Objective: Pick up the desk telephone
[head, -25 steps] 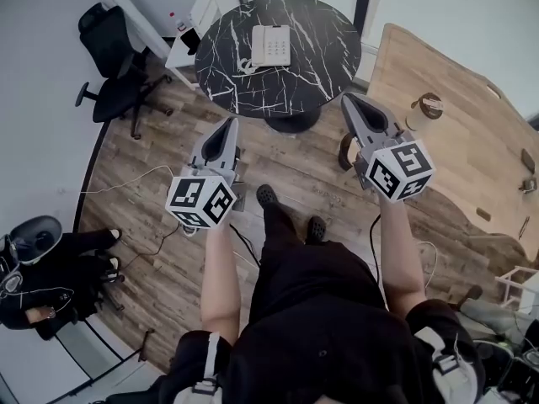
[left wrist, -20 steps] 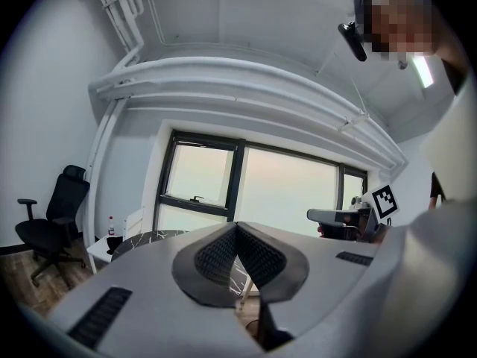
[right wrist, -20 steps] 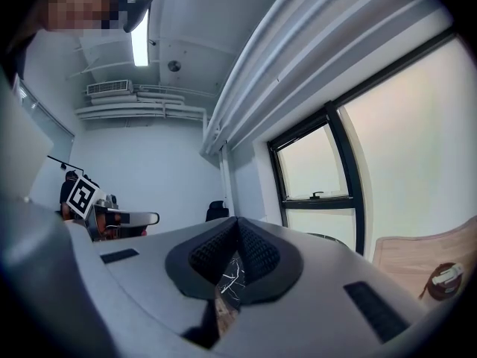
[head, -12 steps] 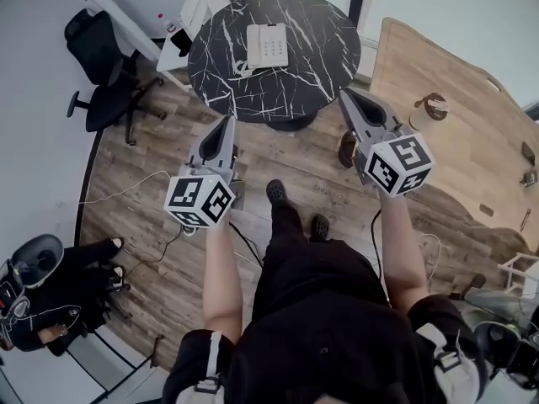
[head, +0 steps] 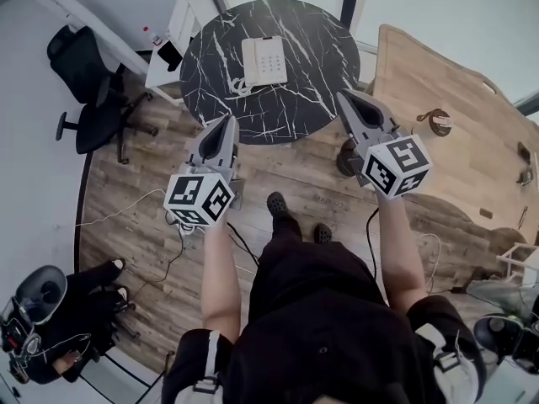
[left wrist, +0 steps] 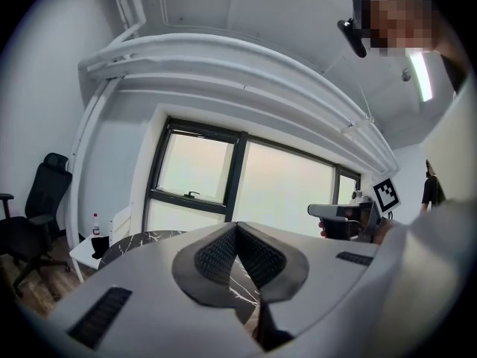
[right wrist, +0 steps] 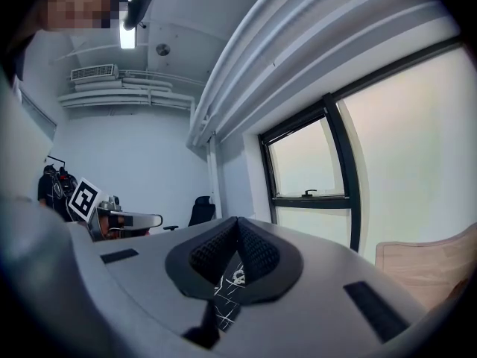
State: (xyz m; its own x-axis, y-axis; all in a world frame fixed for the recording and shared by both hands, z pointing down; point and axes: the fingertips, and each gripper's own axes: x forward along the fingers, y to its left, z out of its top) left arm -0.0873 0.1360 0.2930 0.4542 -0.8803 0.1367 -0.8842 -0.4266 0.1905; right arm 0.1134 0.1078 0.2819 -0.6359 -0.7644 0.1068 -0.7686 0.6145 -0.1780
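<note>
A white desk telephone [head: 264,60] lies on the round black marble table [head: 312,82] at the top of the head view, its coiled cord at its left side. My left gripper [head: 227,124] hangs shut and empty just short of the table's near edge. On the right, the right gripper [head: 345,99] is shut too, its tip over the table's near right rim. Both are well short of the phone. In the left gripper view the jaws [left wrist: 237,228] meet, with the table top [left wrist: 141,241] beyond. The right gripper view shows its jaws [right wrist: 237,224] closed over a sliver of marble [right wrist: 227,297].
A black office chair [head: 88,82] stands left of the table, a white side table [head: 173,36] with a bottle behind it. A wooden desk [head: 455,141] fills the right. Cables [head: 160,251] run over the plank floor. A seated person [head: 59,318] is at the lower left.
I have walked toward the table: it and the phone sit nearer below me, and both shut grippers have come up to its near edge.
</note>
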